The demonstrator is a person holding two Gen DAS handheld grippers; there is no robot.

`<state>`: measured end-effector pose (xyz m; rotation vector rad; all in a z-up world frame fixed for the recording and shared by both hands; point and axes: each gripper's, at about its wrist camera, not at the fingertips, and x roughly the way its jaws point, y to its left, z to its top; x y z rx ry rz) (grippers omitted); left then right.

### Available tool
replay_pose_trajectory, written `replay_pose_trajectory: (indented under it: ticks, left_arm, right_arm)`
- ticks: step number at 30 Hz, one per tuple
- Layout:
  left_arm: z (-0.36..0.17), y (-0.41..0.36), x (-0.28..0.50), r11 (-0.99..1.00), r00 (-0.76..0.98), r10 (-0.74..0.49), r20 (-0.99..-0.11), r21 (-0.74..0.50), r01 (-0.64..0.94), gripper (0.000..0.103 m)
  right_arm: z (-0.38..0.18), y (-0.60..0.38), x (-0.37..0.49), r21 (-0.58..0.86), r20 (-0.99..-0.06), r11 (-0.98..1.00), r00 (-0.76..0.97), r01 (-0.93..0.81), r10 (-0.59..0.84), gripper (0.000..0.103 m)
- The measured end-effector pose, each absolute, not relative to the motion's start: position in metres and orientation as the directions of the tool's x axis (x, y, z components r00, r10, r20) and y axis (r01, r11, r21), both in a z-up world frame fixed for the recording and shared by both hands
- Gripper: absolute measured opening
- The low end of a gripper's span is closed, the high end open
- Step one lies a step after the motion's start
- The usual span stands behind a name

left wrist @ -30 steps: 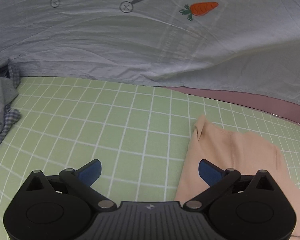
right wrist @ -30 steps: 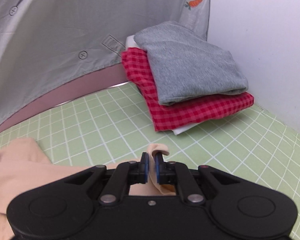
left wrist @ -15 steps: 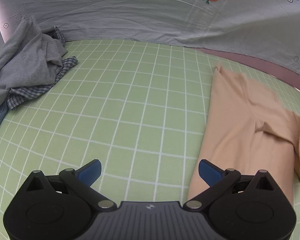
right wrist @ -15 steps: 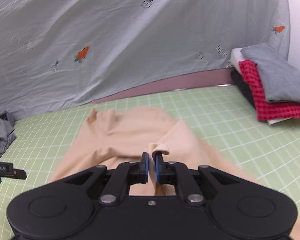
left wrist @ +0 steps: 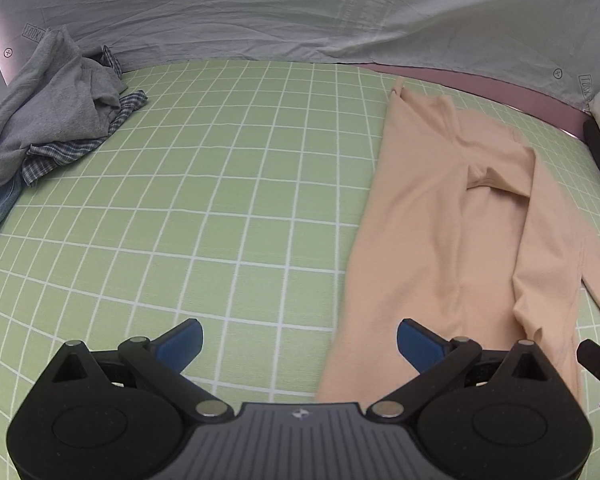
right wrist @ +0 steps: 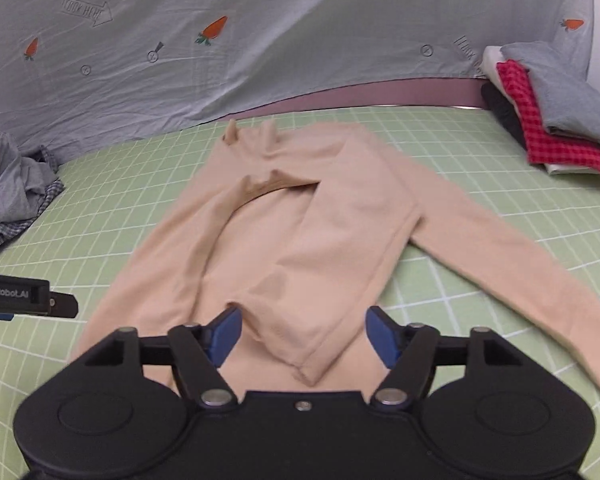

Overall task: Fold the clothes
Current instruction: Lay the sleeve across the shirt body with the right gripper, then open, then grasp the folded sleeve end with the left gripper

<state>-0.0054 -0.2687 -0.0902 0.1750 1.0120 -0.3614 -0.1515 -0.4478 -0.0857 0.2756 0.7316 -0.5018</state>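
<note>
A peach long-sleeved top lies on the green checked sheet, one sleeve folded over its body, the other sleeve stretched out to the right. My right gripper is open, with the folded sleeve's cuff lying loose between its fingers. In the left wrist view the top lies to the right. My left gripper is open and empty, over the sheet at the top's left edge.
A heap of unfolded grey, plaid and denim clothes lies at the far left. A stack of folded grey and red checked clothes sits at the far right. A grey carrot-print cloth hangs behind the bed.
My right gripper pulled the sleeve across the top, then opened and let the cuff drop. My left gripper drew back from the far edge, still open.
</note>
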Motion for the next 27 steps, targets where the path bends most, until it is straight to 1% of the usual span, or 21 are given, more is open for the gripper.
replay_pose_trajectory:
  ticks: [1, 3, 5, 8, 11, 13, 17, 19, 20, 22, 23, 24, 25, 26, 27]
  left_arm:
    - [-0.087, -0.279, -0.011, 0.928, 0.485, -0.220, -0.846, -0.029, 0.370, 0.102]
    - [-0.084, -0.299, -0.022, 0.927, 0.500, -0.232, -0.835, -0.033, 0.375, 0.102]
    - [-0.083, -0.322, -0.032, 0.921, 0.505, -0.239, -0.829, -0.029, 0.389, 0.102]
    - [-0.085, -0.352, -0.046, 0.918, 0.497, -0.244, -0.833, -0.033, 0.395, 0.102]
    - [-0.086, -0.379, -0.057, 0.910, 0.482, -0.248, -0.840, -0.032, 0.414, 0.101]
    - [-0.087, -0.392, -0.064, 0.902, 0.480, -0.248, -0.842, -0.020, 0.432, 0.101]
    - [-0.093, -0.410, -0.074, 0.896, 0.473, -0.243, -0.847, -0.010, 0.443, 0.100]
    - [-0.097, -0.416, -0.076, 0.892, 0.462, -0.241, -0.854, -0.007, 0.453, 0.090]
    - [-0.098, -0.418, -0.077, 0.888, 0.454, -0.242, -0.858, -0.007, 0.460, 0.088]
    - [-0.099, -0.419, -0.079, 0.885, 0.452, -0.253, -0.856, -0.016, 0.466, 0.076]
    - [-0.098, -0.419, -0.079, 0.882, 0.452, -0.262, -0.853, -0.022, 0.470, 0.074]
    - [-0.098, -0.419, -0.079, 0.879, 0.450, -0.275, -0.849, -0.032, 0.476, 0.065]
    - [-0.098, -0.419, -0.078, 0.874, 0.444, -0.287, -0.849, -0.042, 0.484, 0.054]
    - [-0.099, -0.420, -0.078, 0.869, 0.435, -0.297, -0.850, -0.052, 0.492, 0.047]
    - [-0.100, -0.420, -0.077, 0.863, 0.425, -0.307, -0.851, -0.061, 0.501, 0.027]
  right_arm:
    - [-0.087, -0.458, -0.156, 0.037, -0.699, 0.836, 0.612, 0.548, -0.370, 0.082]
    - [-0.091, -0.480, -0.167, -0.012, -0.702, 0.811, 0.573, 0.585, -0.423, 0.092]
    - [-0.098, -0.507, -0.183, -0.028, -0.702, 0.795, 0.554, 0.606, -0.447, 0.096]
    - [-0.109, -0.543, -0.206, -0.047, -0.715, 0.774, 0.520, 0.632, -0.467, 0.097]
    - [-0.119, -0.574, -0.228, -0.078, -0.728, 0.747, 0.474, 0.661, -0.496, 0.102]
    - [-0.123, -0.591, -0.239, -0.091, -0.741, 0.727, 0.441, 0.681, -0.506, 0.103]
    - [-0.133, -0.615, -0.257, -0.068, -0.770, 0.696, 0.406, 0.714, -0.492, 0.103]
    - [-0.137, -0.621, -0.260, -0.065, -0.776, 0.698, 0.404, 0.714, -0.485, 0.103]
    - [-0.139, -0.623, -0.262, -0.057, -0.778, 0.701, 0.408, 0.711, -0.477, 0.103]
    - [-0.142, -0.626, -0.263, -0.033, -0.785, 0.708, 0.420, 0.706, -0.456, 0.103]
    - [-0.143, -0.627, -0.263, -0.021, -0.786, 0.709, 0.427, 0.705, -0.447, 0.103]
    - [-0.143, -0.627, -0.263, -0.015, -0.786, 0.710, 0.431, 0.704, -0.444, 0.103]
    - [-0.144, -0.627, -0.263, -0.013, -0.785, 0.711, 0.434, 0.703, -0.443, 0.103]
    - [-0.144, -0.627, -0.262, -0.012, -0.783, 0.713, 0.436, 0.701, -0.443, 0.103]
    - [-0.144, -0.627, -0.261, -0.012, -0.781, 0.713, 0.438, 0.701, -0.444, 0.103]
